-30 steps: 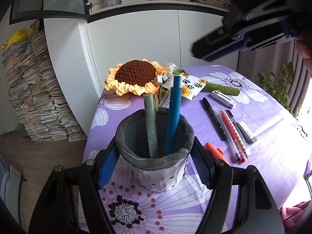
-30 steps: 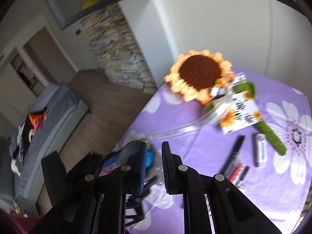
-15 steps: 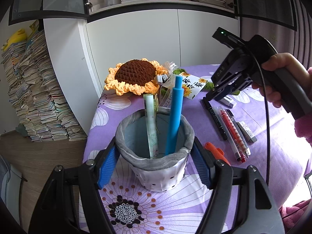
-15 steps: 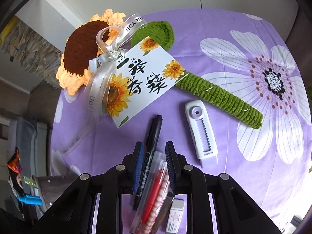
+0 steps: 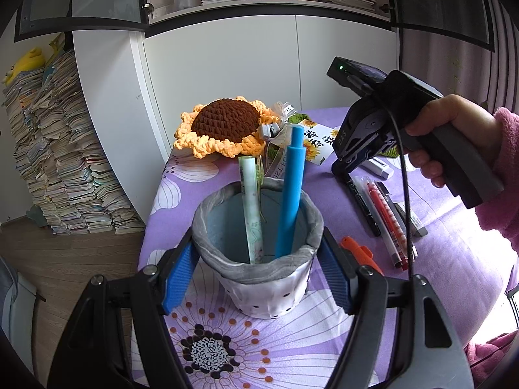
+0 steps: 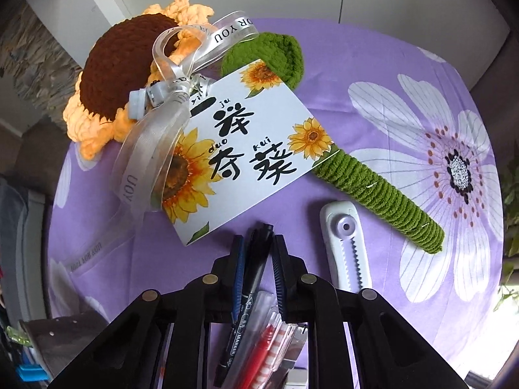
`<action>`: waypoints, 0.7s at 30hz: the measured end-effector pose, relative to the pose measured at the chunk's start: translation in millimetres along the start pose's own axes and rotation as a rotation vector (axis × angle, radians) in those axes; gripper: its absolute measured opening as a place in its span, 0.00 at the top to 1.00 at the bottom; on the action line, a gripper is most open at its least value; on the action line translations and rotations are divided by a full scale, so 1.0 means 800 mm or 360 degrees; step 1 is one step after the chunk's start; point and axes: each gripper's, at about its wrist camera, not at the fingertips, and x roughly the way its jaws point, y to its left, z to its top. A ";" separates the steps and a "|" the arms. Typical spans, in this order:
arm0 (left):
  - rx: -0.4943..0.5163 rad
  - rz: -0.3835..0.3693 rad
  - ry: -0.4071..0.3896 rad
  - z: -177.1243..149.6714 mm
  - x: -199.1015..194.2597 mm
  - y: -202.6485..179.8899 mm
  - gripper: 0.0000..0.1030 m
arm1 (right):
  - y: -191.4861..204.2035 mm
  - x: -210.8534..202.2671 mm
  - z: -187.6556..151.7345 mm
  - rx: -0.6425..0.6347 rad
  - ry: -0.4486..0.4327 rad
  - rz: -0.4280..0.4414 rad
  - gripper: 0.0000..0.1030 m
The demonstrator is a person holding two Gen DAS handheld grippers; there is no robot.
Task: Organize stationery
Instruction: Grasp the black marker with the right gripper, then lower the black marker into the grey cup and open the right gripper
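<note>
A purple cloth printed with big white flowers (image 5: pixel 454 227) covers the table, with white cupboards behind it and tall stacks of paper (image 5: pixel 58 149) against the wall at the far left. My left gripper (image 5: pixel 258 274) is clamped on the grey fabric pen holder (image 5: pixel 259 265), its blue pads pressed against both sides. A pale green patterned pen (image 5: pixel 251 214) and a blue pen (image 5: pixel 290 194) stand upright inside the holder. Behind it lies a crocheted sunflower (image 6: pixel 129 74) with a ribbon and a white card (image 6: pixel 246 152). An orange pen (image 5: pixel 358 254) lies just right of the holder. Further right, a row of pens lies on the cloth: a black marker (image 6: pixel 251 288), a red pen (image 6: pixel 259 347) and others beside them, with a white correction tape (image 6: pixel 347 249) near the sunflower's green stem. My right gripper (image 6: pixel 256 269) points steeply down over the marker's top end. Its jaws have just been closing; they straddle the marker, with narrow gaps on either side.
</note>
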 end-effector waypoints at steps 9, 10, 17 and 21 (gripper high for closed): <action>-0.0037 -0.0029 0.0042 -0.005 0.005 0.003 0.33 | 0.005 -0.089 -0.047 -0.0046 -0.0240 0.0179 0.89; -0.0037 -0.0030 0.0042 -0.005 0.005 0.003 0.33 | 0.007 -0.101 -0.053 -0.0063 -0.0269 0.0194 0.89; -0.0041 -0.0029 0.0035 -0.006 0.004 0.003 0.33 | 0.022 -0.198 -0.094 -0.0199 -0.0576 0.0290 0.90; -0.0022 -0.0025 0.0025 -0.006 0.003 0.000 0.33 | 0.044 -0.255 -0.113 -0.0311 -0.0776 0.0342 0.90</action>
